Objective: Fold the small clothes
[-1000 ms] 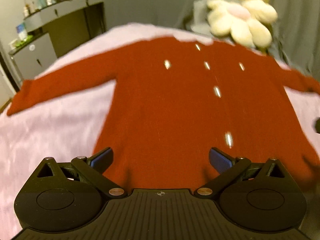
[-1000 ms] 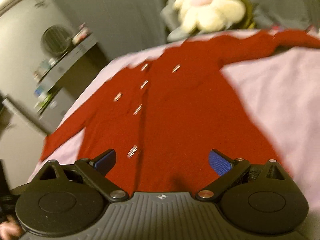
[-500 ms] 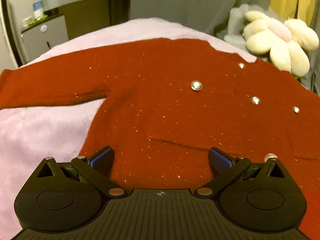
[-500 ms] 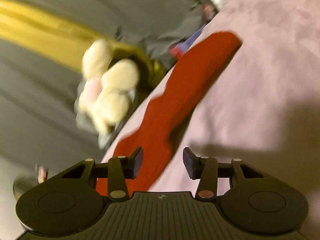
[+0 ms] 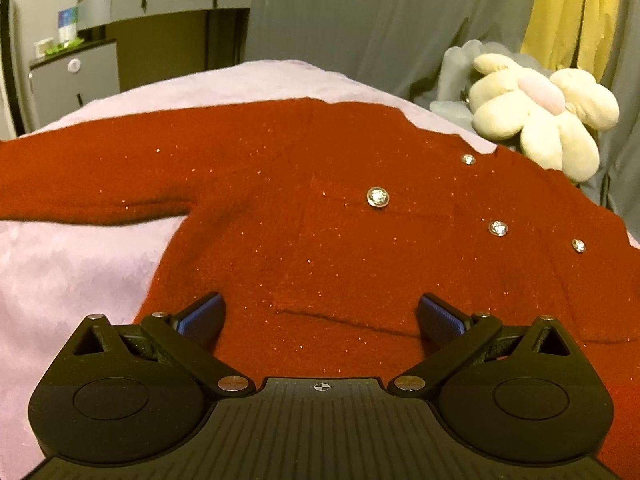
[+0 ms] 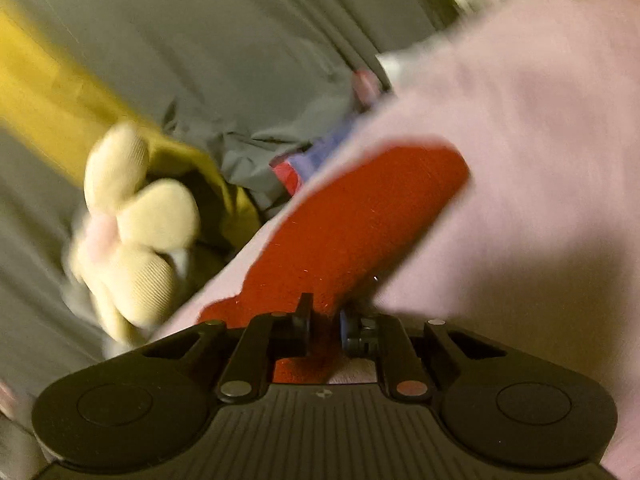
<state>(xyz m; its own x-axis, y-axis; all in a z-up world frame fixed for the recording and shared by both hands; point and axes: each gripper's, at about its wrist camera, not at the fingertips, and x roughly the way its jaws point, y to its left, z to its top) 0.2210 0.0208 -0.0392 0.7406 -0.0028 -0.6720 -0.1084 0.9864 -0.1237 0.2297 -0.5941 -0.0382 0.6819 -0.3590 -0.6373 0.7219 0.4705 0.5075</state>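
A red cardigan (image 5: pixel 320 208) lies flat on a pink blanket (image 5: pixel 72 264). The left gripper (image 5: pixel 320 316) hovers over it, jaws wide apart. The right gripper (image 6: pixel 324 320) pinches a sleeve (image 6: pixel 352 216) stretching toward one o'clock.

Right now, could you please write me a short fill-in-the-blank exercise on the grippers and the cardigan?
1. The right gripper is shut on the red cardigan's ____.
2. The left gripper hovers ____ over the cardigan.
3. The cardigan lies on a ____ blanket.
4. Beside the cardigan sits a cream plush ____.

Missing words: sleeve; open; pink; flower
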